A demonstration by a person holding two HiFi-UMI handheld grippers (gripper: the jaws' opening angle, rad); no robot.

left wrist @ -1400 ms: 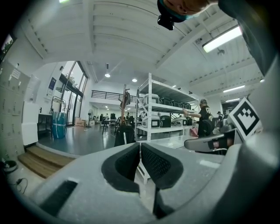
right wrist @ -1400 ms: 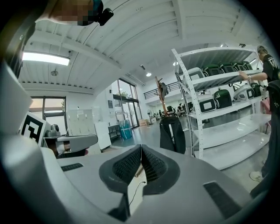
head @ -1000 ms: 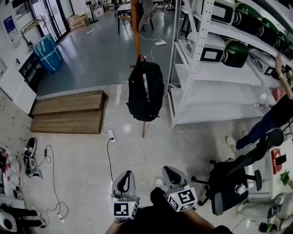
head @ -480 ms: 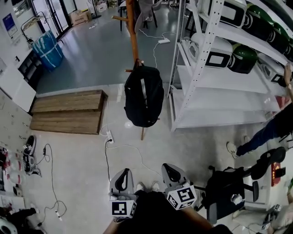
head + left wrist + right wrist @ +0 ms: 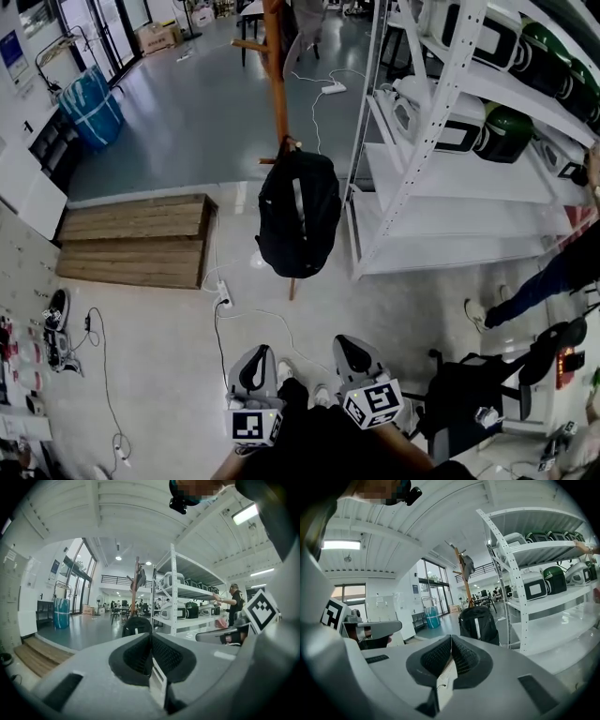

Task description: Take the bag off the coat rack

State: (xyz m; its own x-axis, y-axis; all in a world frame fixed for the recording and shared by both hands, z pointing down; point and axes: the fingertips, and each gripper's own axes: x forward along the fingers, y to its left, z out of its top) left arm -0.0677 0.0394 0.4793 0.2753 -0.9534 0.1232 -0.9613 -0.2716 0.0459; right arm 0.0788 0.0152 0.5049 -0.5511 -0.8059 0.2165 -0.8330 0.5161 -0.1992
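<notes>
Wooden steps (image 5: 136, 242) lie on the pale floor, far ahead of the left gripper (image 5: 255, 367) and off to its left side, and a blue bin (image 5: 92, 105) stands still farther behind them. A white cable with a power strip (image 5: 223, 302) runs over the floor in front of this gripper. The left gripper is held low and close to the person's body, its jaws pressed together with nothing between them. Straight ahead, in the line between the two grippers and well apart from both, the black bag (image 5: 298, 225) hangs on a lower peg of the wooden coat rack (image 5: 275, 75); it has a pale stripe down its middle and its bottom is clear of the floor. The right gripper (image 5: 354, 361) is just beside the left one, at the same height, and its jaws are also closed together and empty. Ahead of it and to its right stands a white metal shelf (image 5: 412, 159) with helmets on the upper boards, very near the bag. A black office chair (image 5: 464, 408) is close on the right of this gripper, and beyond it a person (image 5: 553, 272) reaches to the shelf.
</notes>
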